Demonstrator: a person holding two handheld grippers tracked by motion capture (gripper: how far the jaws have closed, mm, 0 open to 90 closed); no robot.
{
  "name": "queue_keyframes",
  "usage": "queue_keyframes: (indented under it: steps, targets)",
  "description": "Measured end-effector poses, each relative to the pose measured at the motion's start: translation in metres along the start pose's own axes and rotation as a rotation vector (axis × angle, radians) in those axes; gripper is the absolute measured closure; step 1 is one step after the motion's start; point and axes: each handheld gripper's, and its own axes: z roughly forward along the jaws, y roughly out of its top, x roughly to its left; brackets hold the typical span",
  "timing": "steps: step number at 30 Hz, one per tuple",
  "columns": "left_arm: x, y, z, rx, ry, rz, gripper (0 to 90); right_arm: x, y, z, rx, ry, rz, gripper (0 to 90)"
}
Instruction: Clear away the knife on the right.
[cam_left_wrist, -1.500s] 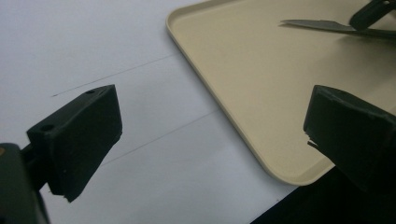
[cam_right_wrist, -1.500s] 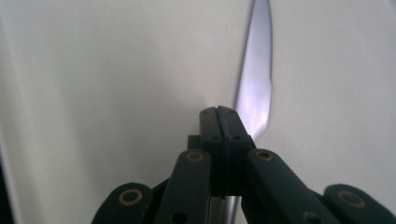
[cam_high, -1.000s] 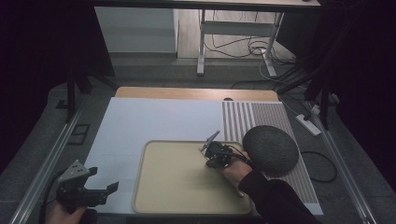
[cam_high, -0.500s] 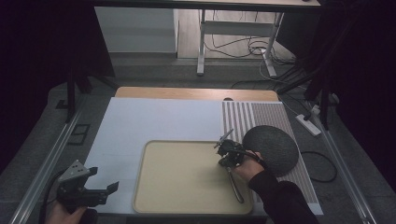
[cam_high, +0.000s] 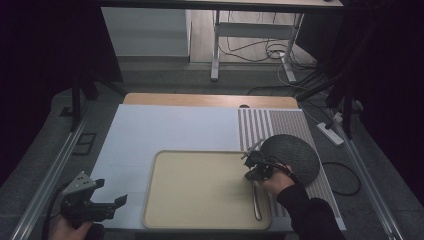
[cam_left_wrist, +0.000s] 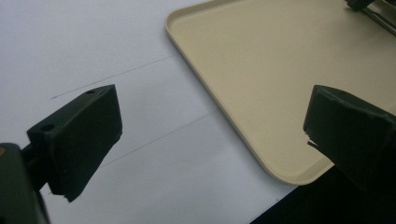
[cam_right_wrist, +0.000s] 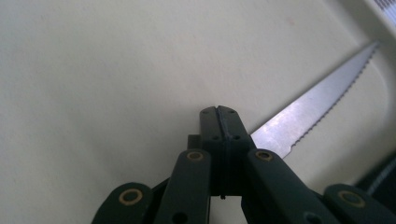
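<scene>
- right hand-held gripper (cam_high: 250, 167) low over the right end of the beige tray (cam_high: 200, 210), jaws pressed flat together, nothing clamped between the tips.
- knife (cam_right_wrist: 317, 105) lying on the tray floor just past those closed tips, serrated edge up the frame, point near the tray's raised rim.
- from the high view, knife (cam_high: 256, 197) stretched along the tray's right side, handle end toward the near edge.
- dark round plate (cam_high: 292, 157) sitting just right of the tray, on the striped mat (cam_high: 272, 125).
- left hand-held gripper (cam_high: 95, 202) parked at the near left corner of the tabletop (cam_high: 165, 125), jaws spread wide, holding nothing.
- between those wide jaws: white surface and the tray's near corner (cam_left_wrist: 280, 172).
</scene>
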Motion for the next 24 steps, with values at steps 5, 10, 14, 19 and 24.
queue_keyframes:
  steps: [5, 10, 14, 19, 24]
  targets:
    - [0.000, 0.000, 0.000, 0.001, 0.001, 0.000, 4.1, -0.004, -0.006, -0.002, 0.002, 0.004, 0.015, 90.0]
    - [0.000, 0.000, 0.000, 0.000, 0.000, 0.000, 4.2, -0.004, -0.007, -0.005, -0.028, 0.038, 0.031, 86.9]
    - [0.000, 0.000, 0.000, -0.002, -0.004, -0.001, 4.2, -0.002, -0.005, -0.011, -0.064, 0.047, 0.047, 78.9]
    - [0.000, 0.000, 0.000, -0.001, -0.004, 0.002, 4.2, 0.003, -0.006, -0.019, -0.098, 0.058, 0.071, 60.6]
    - [0.000, 0.000, 0.000, 0.000, -0.006, 0.003, 4.2, 0.006, -0.009, -0.024, -0.115, 0.048, 0.082, 39.8]
